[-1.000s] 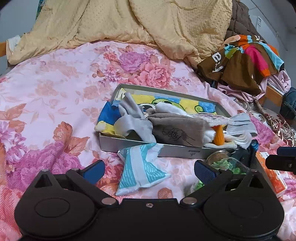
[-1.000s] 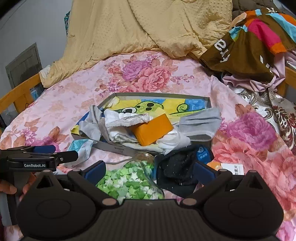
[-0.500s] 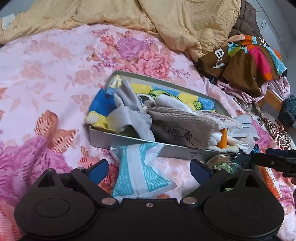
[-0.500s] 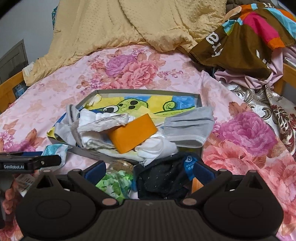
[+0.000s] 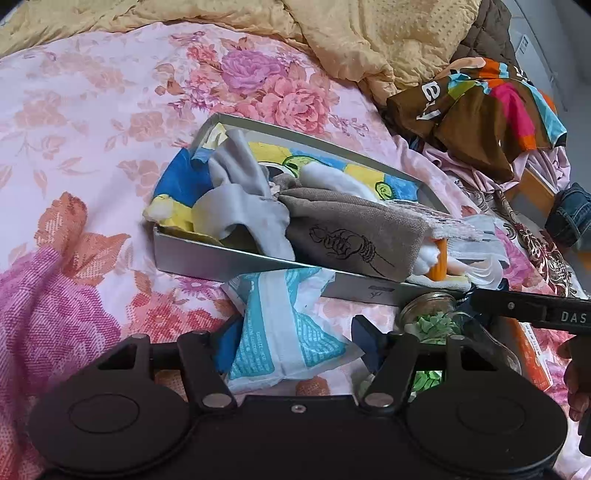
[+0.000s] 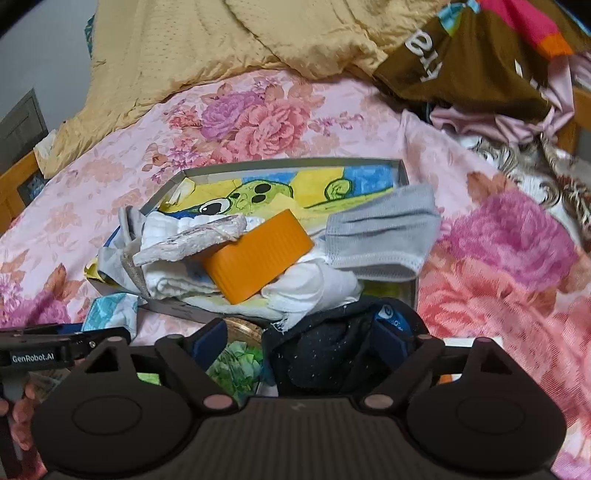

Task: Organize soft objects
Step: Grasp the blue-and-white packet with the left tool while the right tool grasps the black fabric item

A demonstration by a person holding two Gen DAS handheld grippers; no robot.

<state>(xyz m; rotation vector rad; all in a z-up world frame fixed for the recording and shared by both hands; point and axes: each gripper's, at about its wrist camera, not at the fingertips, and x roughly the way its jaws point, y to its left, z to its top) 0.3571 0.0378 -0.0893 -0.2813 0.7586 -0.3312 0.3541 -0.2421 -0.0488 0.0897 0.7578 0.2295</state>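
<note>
A shallow grey tray (image 5: 207, 254) (image 6: 400, 166) on the bed holds grey and white cloths, a taupe pouch (image 5: 351, 236), an orange block (image 6: 258, 254) and a grey face mask (image 6: 384, 232). A blue-and-white soft packet (image 5: 280, 332) lies in front of the tray, between the open fingers of my left gripper (image 5: 295, 343), which touch its sides. My right gripper (image 6: 299, 343) is open around a black sock (image 6: 325, 354) in front of the tray's near right corner.
A glass jar of green paper stars (image 5: 436, 325) (image 6: 232, 362) lies between the grippers. An orange box (image 5: 532, 354) sits at the right. A yellow quilt (image 5: 369, 33) and a heap of clothes (image 5: 480, 107) lie behind on the floral sheet (image 5: 74, 129).
Both grippers have moved forward and down. The left one's fingers have narrowed onto the blue-and-white packet. The right one now brackets the black sock more closely.
</note>
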